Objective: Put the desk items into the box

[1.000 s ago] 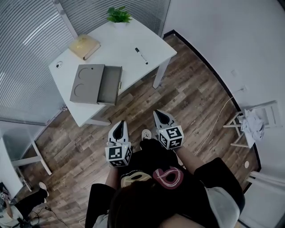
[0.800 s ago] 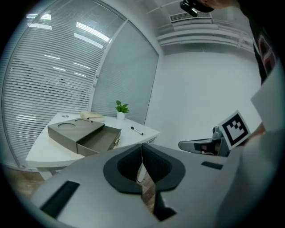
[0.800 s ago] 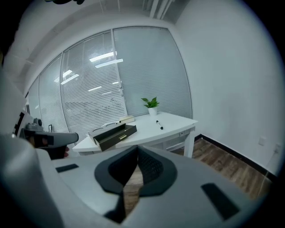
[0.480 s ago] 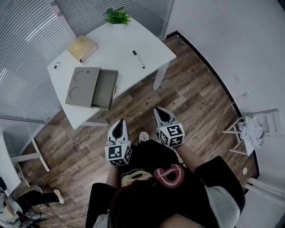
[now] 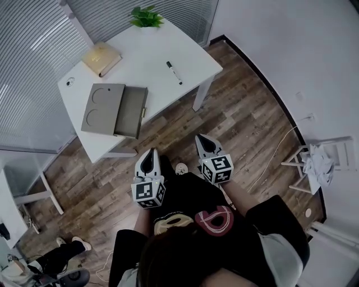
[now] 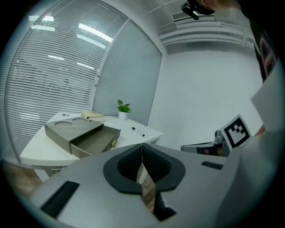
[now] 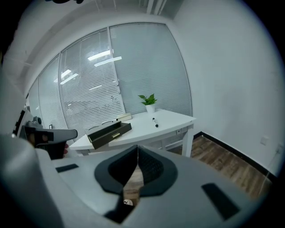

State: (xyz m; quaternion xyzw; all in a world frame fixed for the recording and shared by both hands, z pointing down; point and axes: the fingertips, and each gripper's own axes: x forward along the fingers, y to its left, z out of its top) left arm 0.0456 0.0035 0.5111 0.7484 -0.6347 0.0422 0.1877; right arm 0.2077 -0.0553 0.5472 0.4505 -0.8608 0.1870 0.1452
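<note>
The left hand-held gripper (image 6: pixel 142 146) has its jaws together, with nothing between them. The right hand-held gripper (image 7: pixel 137 148) is likewise closed and empty. Both hang over the wood floor (image 5: pixel 241 112), well apart from the white worktop (image 5: pixel 151 50). On the worktop lie the grey box (image 5: pixel 104 106) with its drawer (image 5: pixel 132 112) open, a pen (image 5: pixel 174 72), a book (image 5: pixel 101 58) and a plant (image 5: pixel 145 17). A small round thing (image 5: pixel 69 82) near the worktop's corner is too small to tell. The head (image 5: pixel 185 258) hides the person's hands.
</note>
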